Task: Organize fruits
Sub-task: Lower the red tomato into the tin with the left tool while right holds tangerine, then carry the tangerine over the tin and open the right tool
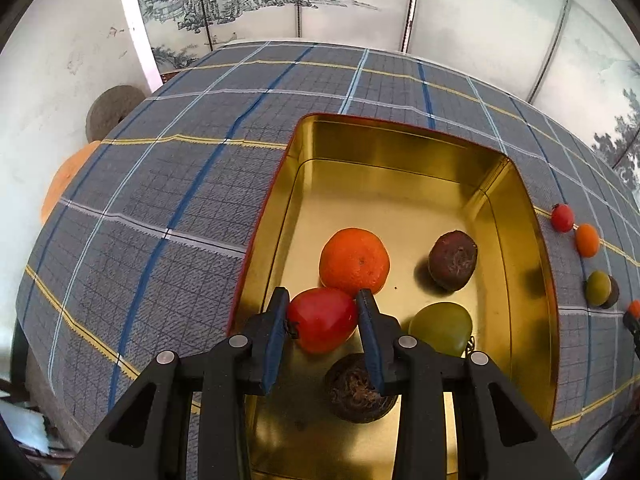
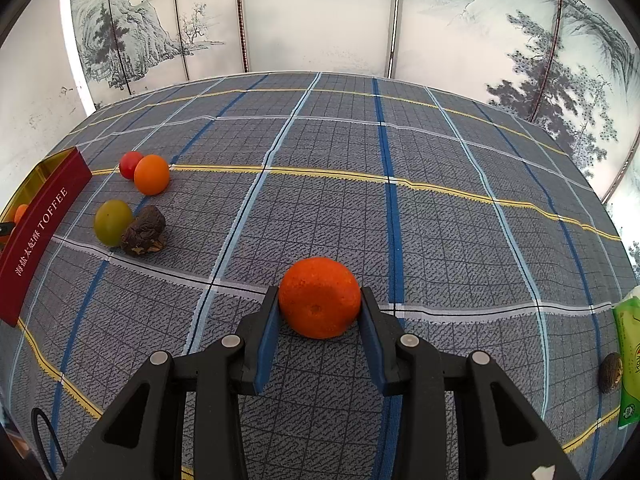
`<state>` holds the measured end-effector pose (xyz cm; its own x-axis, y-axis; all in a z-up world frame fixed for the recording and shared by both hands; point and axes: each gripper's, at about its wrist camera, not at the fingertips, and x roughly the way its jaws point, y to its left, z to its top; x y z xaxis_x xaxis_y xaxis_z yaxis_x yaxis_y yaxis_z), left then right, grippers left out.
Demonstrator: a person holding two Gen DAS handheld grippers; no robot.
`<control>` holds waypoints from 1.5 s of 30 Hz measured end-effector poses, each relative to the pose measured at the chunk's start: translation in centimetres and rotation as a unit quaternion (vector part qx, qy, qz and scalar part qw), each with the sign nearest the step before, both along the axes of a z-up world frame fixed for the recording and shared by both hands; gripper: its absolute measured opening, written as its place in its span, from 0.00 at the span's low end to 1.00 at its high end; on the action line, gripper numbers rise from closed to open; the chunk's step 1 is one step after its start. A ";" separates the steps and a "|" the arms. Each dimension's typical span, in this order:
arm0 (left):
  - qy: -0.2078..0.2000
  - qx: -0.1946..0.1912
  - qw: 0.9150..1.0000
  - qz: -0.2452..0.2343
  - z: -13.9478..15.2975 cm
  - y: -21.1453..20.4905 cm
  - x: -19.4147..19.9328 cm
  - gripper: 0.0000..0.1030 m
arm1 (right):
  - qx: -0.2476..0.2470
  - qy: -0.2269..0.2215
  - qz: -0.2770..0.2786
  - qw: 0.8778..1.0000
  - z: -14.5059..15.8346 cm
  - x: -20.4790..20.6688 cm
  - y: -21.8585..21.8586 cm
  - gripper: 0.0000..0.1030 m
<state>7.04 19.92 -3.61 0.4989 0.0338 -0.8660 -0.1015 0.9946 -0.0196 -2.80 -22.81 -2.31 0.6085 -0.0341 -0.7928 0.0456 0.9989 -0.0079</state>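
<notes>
In the left wrist view my left gripper (image 1: 322, 300) is shut on a red fruit (image 1: 321, 319), held inside the gold tin (image 1: 536, 240). The tin also holds an orange (image 1: 354, 261), a green fruit (image 1: 441, 327) and two dark brown fruits (image 1: 453, 260) (image 1: 358, 390). In the right wrist view my right gripper (image 2: 319, 295) is shut on an orange (image 2: 319, 297) low over the checked cloth (image 2: 440, 208). A red fruit (image 2: 129, 164), a small orange (image 2: 151, 174), a green fruit (image 2: 112, 222) and a brown fruit (image 2: 143, 230) lie on the cloth beside the tin's red wall (image 2: 40, 224).
A green packet (image 2: 628, 360) and another brown fruit (image 2: 611, 372) sit at the table's right edge. A painted folding screen (image 2: 320, 16) stands behind the table. A grey disc (image 1: 112, 110) and an orange shape (image 1: 66, 178) lie beyond the table's left edge.
</notes>
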 end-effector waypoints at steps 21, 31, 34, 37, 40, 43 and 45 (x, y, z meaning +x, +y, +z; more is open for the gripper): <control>-0.059 0.025 0.997 -0.032 2.6 -0.9 -3.0 0.56 | 0.013 -0.015 0.046 0.999 3.7 0.7 4.5 0.33; -0.129 0.061 0.990 0.001 6.1 2.4 -8.3 0.68 | 0.057 -0.028 0.252 0.966 7.1 1.7 20.4 0.33; -0.125 0.058 0.990 0.025 6.2 4.2 -9.4 0.70 | 0.054 -0.016 0.303 0.951 6.8 1.9 25.1 0.33; -0.115 0.057 0.991 0.043 5.7 5.7 -10.3 0.71 | 0.038 0.000 0.339 0.940 5.9 2.0 28.7 0.33; -0.103 0.056 0.992 0.055 5.0 6.8 -10.9 0.71 | 0.014 0.016 0.357 0.934 4.6 2.1 31.1 0.33; -0.097 0.055 0.992 0.061 4.4 7.5 -11.4 0.71 | 0.000 0.033 0.365 0.930 3.4 2.2 32.3 0.33; -0.093 0.054 0.992 0.062 4.0 7.6 -11.5 0.71 | -0.007 0.042 0.369 0.928 3.0 2.2 33.1 0.33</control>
<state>-4.44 27.56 0.43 0.6351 0.1931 -0.7479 -0.2288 0.9718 0.0567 -0.57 10.30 0.68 0.4069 0.3576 -0.8406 -0.6526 0.7577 0.0065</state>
